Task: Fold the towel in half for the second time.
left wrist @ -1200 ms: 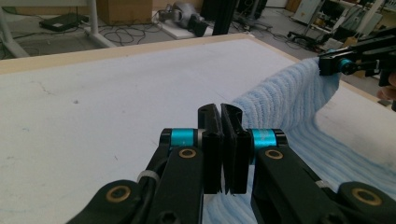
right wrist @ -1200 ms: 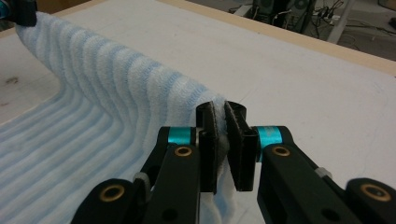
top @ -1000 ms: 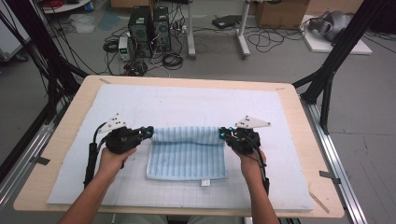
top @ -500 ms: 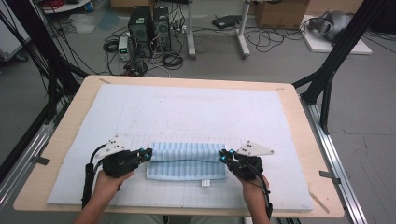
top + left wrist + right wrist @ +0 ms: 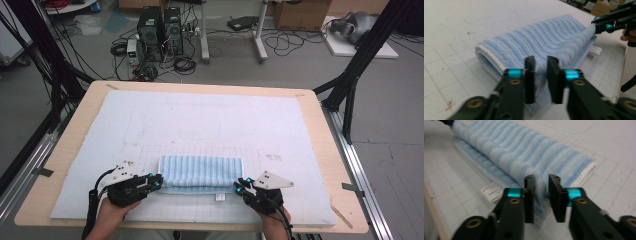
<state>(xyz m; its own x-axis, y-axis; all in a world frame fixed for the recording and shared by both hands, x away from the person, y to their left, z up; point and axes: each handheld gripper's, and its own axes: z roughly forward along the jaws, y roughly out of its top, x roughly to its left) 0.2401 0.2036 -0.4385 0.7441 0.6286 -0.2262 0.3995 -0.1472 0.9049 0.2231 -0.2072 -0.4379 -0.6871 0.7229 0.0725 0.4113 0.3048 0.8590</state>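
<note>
Nearest the person, at about seven o'clock on the table in the high view, the left gripper (image 5: 156, 182) sits at the near left corner of the folded light-blue striped terry towel (image 5: 201, 172); at five o'clock the right gripper (image 5: 239, 186) sits at the near right corner. Both sets of jaws have just been opening. In the left gripper view the jaws of the left gripper (image 5: 541, 65) stand a little apart with towel pile in the gap, and the pads look clear of it — released rather than pinching. The right gripper (image 5: 541, 184) reads the same in its own view: jaws slightly spread, a white-blue tuft of cloth between them, no real squeeze.

The towel lies in the near middle of the pale blue gridded foam mat (image 5: 310, 150), folded toward the person, with its small white care label (image 5: 219, 197) poking out at six o'clock.

Beyond it, toward twelve o'clock, the mat is bare up to the far edge of the light wooden table (image 5: 200, 87).

The risk I see: loops of pile may snag on a pad as a gripper backs away, dragging the top layer and undoing the fold — an uneven withdrawal could also skew the near edge
</note>
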